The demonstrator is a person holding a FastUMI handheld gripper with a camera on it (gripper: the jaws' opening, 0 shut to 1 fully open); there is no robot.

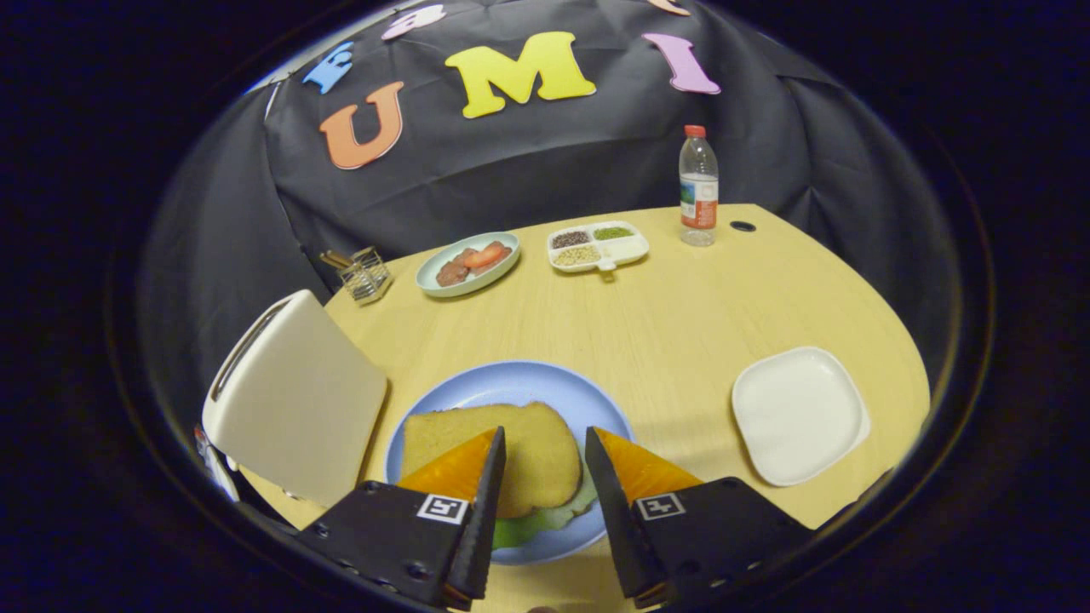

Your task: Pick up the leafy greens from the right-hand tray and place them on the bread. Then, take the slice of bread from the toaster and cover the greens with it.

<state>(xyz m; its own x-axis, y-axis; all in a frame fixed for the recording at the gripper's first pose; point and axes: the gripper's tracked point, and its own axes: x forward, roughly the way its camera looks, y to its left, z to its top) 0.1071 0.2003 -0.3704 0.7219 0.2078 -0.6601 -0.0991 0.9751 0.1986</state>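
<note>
Bread slice (511, 451) hides most of the leafy greens (532, 524), only an edge peeks out. Gripper (545, 451) fingers, spread apart, cover parts of slice and blue plate (511, 383). Divided dish (598, 247) contents too small to identify. Toaster (294, 396) slot unclear.

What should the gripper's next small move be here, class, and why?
Probably lift straight up and back off. The bread already lies over the greens on the blue plate, the right tray is bare, and the gripper is open, its fingers either side of the bread, so nothing is left to place.
</note>
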